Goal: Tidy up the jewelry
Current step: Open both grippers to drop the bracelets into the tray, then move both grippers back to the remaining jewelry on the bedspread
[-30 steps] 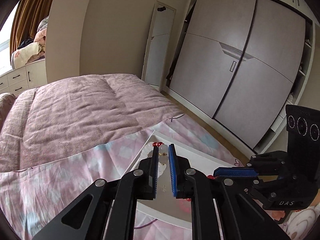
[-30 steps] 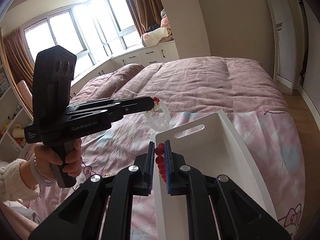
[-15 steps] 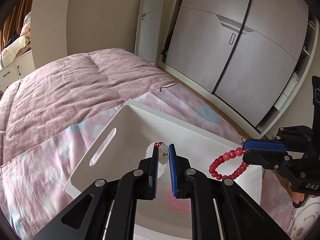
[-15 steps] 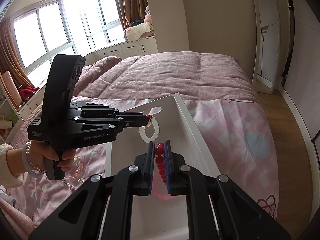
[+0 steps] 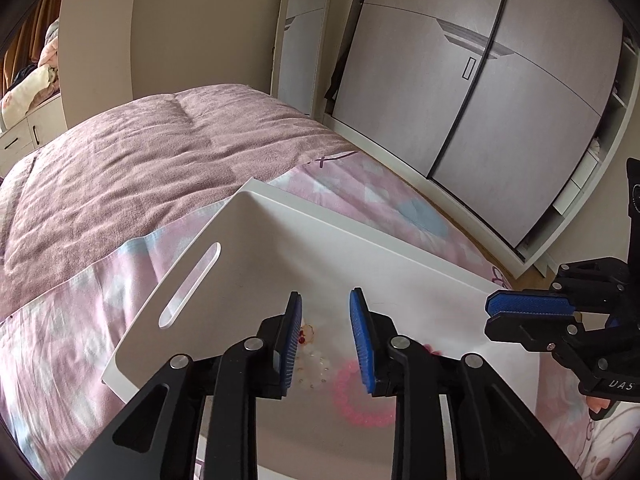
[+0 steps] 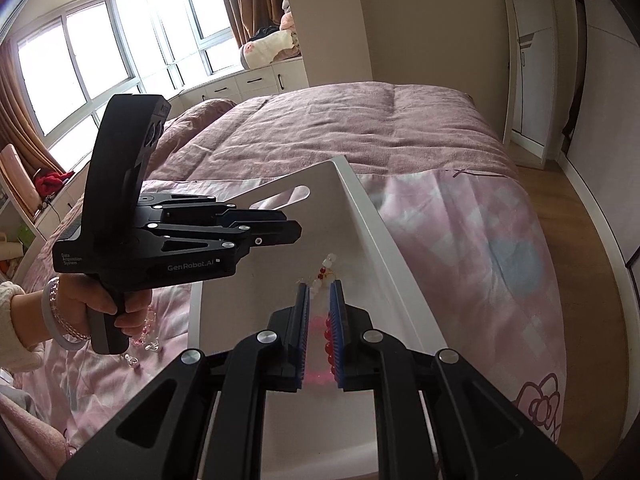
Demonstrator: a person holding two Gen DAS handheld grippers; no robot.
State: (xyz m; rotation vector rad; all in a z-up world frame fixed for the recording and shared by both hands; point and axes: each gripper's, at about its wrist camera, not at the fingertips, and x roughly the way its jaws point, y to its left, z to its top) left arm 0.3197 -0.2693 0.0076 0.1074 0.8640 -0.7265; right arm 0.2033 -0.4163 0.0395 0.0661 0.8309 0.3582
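Observation:
A white tray (image 5: 360,236) lies on the pink bedspread. My left gripper (image 5: 325,304) hovers low over it and its jaws are opening. Nothing is pressed between the pads. The white bead bracelet (image 5: 314,364), with a few small red beads, lies on the tray floor under them. In the right wrist view that white bracelet (image 6: 325,272) rests just past my right gripper (image 6: 319,286), which is shut on the red bead bracelet (image 6: 329,340). A blurred pink ring (image 5: 364,396) shows on the glossy tray floor. My left gripper (image 6: 294,226) is held to the left over the tray (image 6: 372,240).
A hand (image 6: 100,308) with wrist bangles holds the left gripper. A pink bracelet (image 6: 146,334) and a clear charm (image 6: 134,362) lie on the bedspread left of the tray. A mauve blanket (image 5: 140,168) covers the far bed. Wardrobe doors (image 5: 480,120) and wood floor lie right.
Both grippers came down over the tray. The left jaws parted and the white bracelet now lies on the tray floor. The red bracelet stays between the right pads.

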